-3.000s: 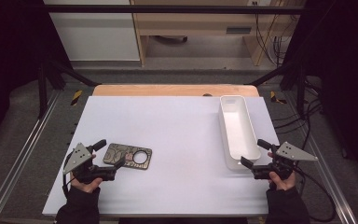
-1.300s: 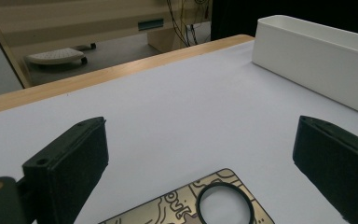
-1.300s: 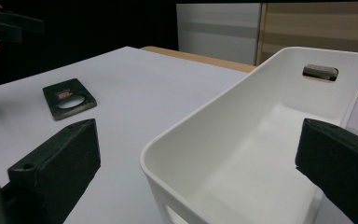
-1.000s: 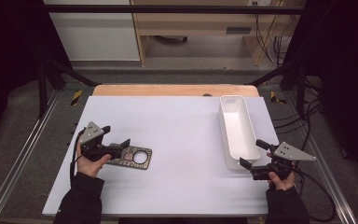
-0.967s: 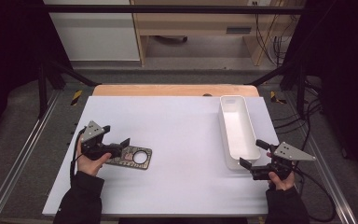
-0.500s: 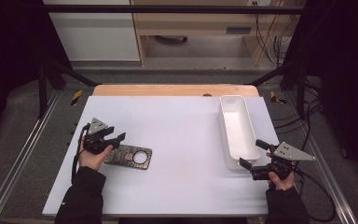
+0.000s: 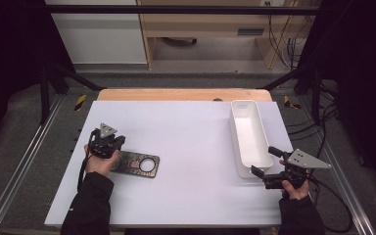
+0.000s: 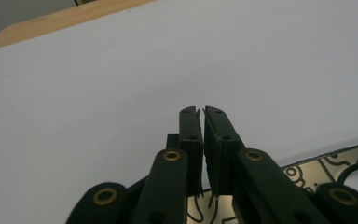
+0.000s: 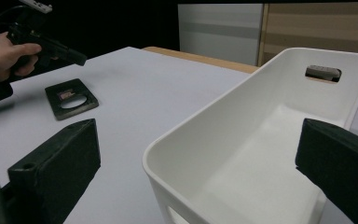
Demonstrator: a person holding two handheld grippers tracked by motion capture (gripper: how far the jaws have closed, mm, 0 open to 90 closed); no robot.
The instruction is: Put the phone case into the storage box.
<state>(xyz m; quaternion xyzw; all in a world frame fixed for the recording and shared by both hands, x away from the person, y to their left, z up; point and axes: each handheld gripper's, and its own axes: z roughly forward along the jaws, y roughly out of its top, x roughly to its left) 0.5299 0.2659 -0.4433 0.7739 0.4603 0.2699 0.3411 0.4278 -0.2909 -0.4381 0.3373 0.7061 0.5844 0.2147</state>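
Note:
A dark metal plate [image 7: 137, 164] with a round hole lies flat on the white table, left of centre. My left gripper [image 7: 117, 141] sits at the plate's left end, tilted down over it. In the left gripper view its jaws [image 8: 202, 109] have just been closing and now stand shut with nothing between them, the plate [image 8: 335, 163] lying under and to their right. My right gripper [image 7: 264, 161] rests open at the near right corner of the white tray [image 7: 235, 132]. In the right gripper view the tray's near corner [image 9: 205, 116] rises between the wide jaws [image 9: 200, 140]; the plate [image 9: 72, 98] lies far left.
The tray is long, empty, with handle slots in its end walls [image 9: 323, 72]. A wooden strip [image 7: 181, 94] edges the table's far side. Metal rails [image 7: 24, 161] run along both sides, with cables [image 7: 318, 122] on the right.
My left gripper has moved left and down toward the plate's left end, and its jaws have closed. The right gripper and the tray have stayed put.

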